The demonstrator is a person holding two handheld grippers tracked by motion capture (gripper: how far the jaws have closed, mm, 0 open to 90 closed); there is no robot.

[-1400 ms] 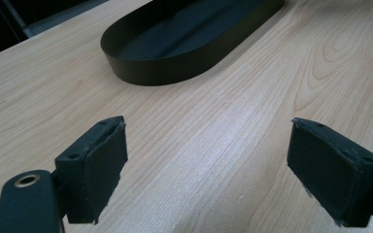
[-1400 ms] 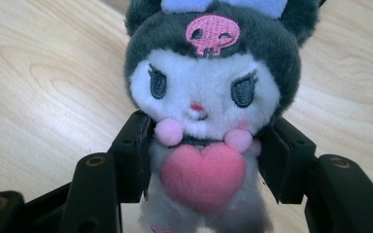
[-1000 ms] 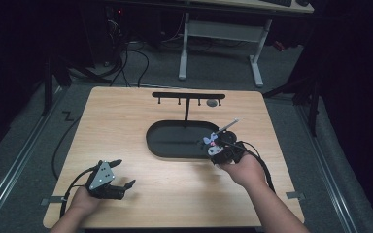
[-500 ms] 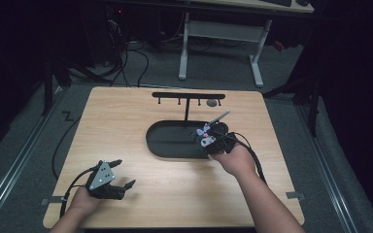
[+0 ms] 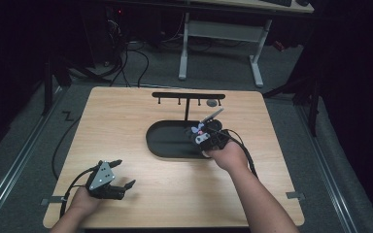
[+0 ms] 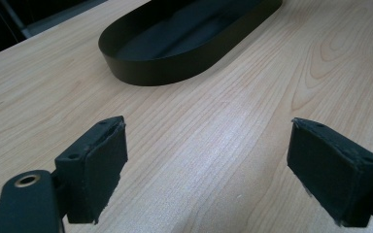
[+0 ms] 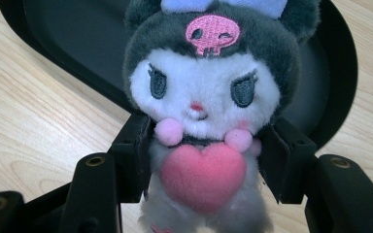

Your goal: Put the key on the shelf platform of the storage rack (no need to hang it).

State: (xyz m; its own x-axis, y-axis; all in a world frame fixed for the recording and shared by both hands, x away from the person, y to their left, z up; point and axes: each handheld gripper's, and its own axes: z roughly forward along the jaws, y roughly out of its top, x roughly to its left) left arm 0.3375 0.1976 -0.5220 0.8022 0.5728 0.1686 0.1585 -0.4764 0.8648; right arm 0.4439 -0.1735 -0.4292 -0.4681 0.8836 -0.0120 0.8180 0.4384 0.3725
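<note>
The right hand-held gripper (image 7: 201, 165) is clenched on a small plush toy (image 7: 209, 97), its jaws pressing the toy's body from either side just below the white face, with the pink heart showing between them. In the high view this right hand-held gripper (image 5: 205, 132) sits at the near right end of the black oval tray (image 5: 167, 145), so the toy hangs over the tray's rim; in the right gripper view the tray's dark floor lies behind the toy's head, while light wood shows beneath its lower body. The toy stands upright in the grip, head away from the hand, its long axis running along the jaws. The tray's long axis runs left to right across the bench (image 5: 126, 111); behind it stands a black rack (image 5: 188, 96) with small hooks. The left hand-held gripper (image 5: 118, 177) rests released near the front left corner of the bench, jaws spread wide and nothing between them, well apart from the tray. The right hand is plainly nearer; a likely release would call for carrying the toy slightly forward over the tray floor.
</note>
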